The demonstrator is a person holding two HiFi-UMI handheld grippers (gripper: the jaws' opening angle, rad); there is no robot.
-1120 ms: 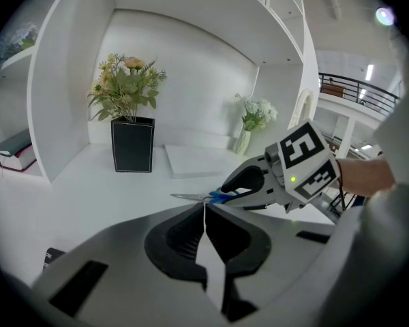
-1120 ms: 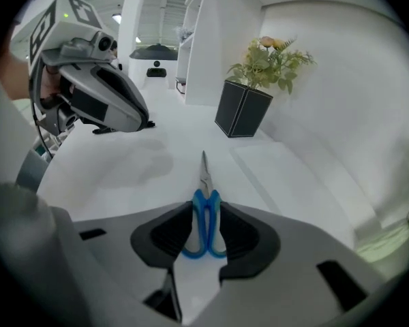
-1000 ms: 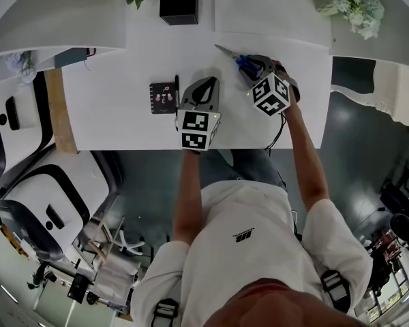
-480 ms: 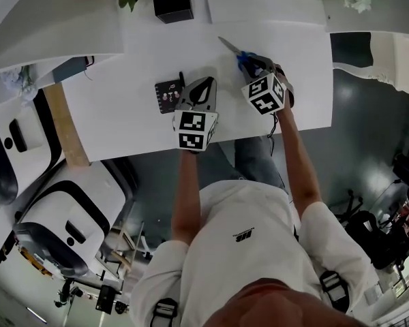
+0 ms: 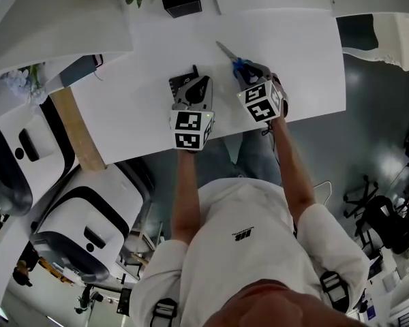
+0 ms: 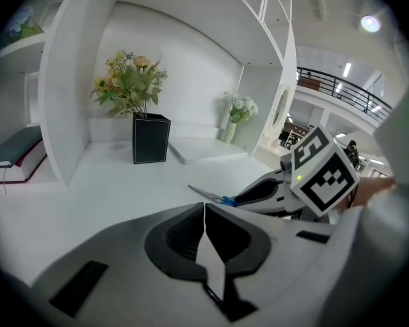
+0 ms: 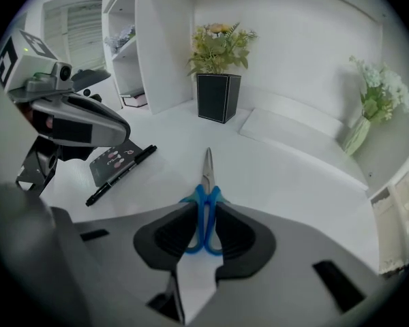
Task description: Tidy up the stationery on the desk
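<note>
Blue-handled scissors (image 7: 204,206) sit clamped by their handles in my right gripper (image 7: 204,230), with the closed blades pointing forward a little above the white desk (image 5: 293,53). From the head view, the scissors (image 5: 230,56) stick out past the right gripper (image 5: 251,72). A small black notebook (image 7: 111,161) and a black pen (image 7: 123,174) lie on the desk to the left. My left gripper (image 5: 196,87) hovers over them, partly covering the notebook (image 5: 178,82). The left gripper (image 6: 204,213) is shut and holds nothing.
A black square pot with flowers (image 7: 218,95) stands at the back of the desk, also seen as the black pot (image 6: 150,139). To the right are a flat white pad (image 7: 296,131) and a white vase of flowers (image 7: 371,104). White shelves with a book (image 6: 13,157) stand to the left.
My left gripper has drifted left and now overlaps the notebook and pen. The right gripper still holds the scissors in about the same place. The head view has shifted.
</note>
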